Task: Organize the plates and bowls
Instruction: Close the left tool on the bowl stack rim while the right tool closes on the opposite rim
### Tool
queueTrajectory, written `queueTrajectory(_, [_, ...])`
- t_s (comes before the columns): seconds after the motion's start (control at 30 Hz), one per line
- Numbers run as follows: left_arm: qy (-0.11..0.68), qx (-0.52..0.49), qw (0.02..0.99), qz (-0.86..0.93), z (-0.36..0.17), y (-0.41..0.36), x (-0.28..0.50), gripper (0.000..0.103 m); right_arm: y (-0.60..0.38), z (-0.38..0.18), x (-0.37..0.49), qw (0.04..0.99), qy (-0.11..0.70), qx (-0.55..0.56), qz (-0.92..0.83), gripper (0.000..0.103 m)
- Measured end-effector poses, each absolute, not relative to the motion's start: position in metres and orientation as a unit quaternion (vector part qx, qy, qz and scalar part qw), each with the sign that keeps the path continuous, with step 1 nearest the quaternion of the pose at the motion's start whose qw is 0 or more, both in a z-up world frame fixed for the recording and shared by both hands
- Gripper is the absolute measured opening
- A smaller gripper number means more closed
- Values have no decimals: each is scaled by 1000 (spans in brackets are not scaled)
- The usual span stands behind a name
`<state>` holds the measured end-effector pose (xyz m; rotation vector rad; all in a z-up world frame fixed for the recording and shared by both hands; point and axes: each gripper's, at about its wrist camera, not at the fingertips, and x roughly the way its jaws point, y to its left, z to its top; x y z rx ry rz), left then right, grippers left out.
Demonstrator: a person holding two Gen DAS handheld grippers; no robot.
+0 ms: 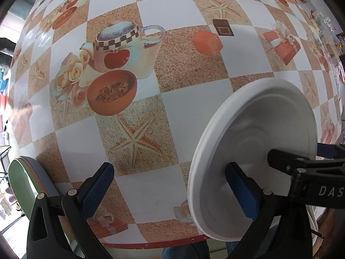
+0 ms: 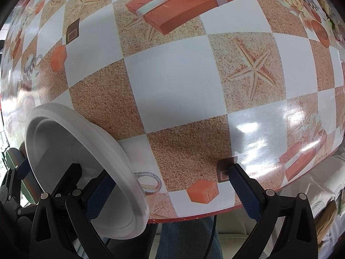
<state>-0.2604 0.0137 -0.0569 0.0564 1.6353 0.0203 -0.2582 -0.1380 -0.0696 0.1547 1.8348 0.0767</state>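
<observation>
A stack of white plates stands on edge near the table's front edge, between my two grippers. It also shows in the right wrist view. My left gripper is open; its right finger touches the plates' underside. My right gripper is open; its left finger is against the plates' rim from the other side. A second stack of coloured plates, green on top, sits at the far left of the left wrist view.
The table wears a glossy checked cloth printed with starfish, teapots and gift boxes. Its red front edge runs just ahead of my fingers. Clutter lies at the far right edge.
</observation>
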Motion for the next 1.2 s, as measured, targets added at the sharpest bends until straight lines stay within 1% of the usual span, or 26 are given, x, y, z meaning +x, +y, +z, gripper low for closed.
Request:
queueTrajectory(0.43, [733, 0, 680, -1, -61, 34, -262, 103, -141, -68, -257, 608, 790, 71, 35, 103])
queueTrajectory(0.73, [745, 6, 667, -6, -66, 37, -255, 103, -144, -70, -256, 605, 792, 72, 34, 102])
queueTrajectory(0.8, [746, 9, 666, -9, -67, 37, -254, 103, -145, -66, -257, 608, 789, 81, 37, 96])
queueTrajectory(0.87, [746, 9, 666, -11, -66, 34, -253, 99, -146, -62, -258, 612, 785, 88, 44, 82])
queueTrajectory(0.9, [744, 12, 667, -13, -64, 32, -253, 98, -146, -60, -258, 613, 784, 91, 48, 79])
queueTrajectory(0.97, [743, 18, 669, -20, -62, 25, -252, 90, -142, -58, -257, 614, 782, 93, 55, 64])
queueTrajectory(1.0, [741, 21, 671, -24, -61, 23, -252, 88, -140, -56, -256, 614, 780, 98, 64, 58])
queueTrajectory(1.07, [739, 25, 672, -33, -59, 18, -251, 80, -136, -54, -254, 611, 779, 114, 82, 30])
queueTrajectory(1.1, [738, 28, 674, -39, -59, 15, -250, 78, -132, -54, -252, 608, 781, 112, 86, 27])
queueTrajectory(1.13, [737, 30, 674, -44, -58, 13, -250, 73, -129, -53, -251, 608, 782, 106, 88, 24])
queueTrajectory(1.17, [734, 33, 676, -50, -57, 10, -250, 66, -126, -52, -250, 609, 782, 98, 86, 24])
queueTrajectory(1.2, [733, 35, 677, -57, -55, 6, -249, 62, -124, -52, -249, 609, 782, 95, 86, 24])
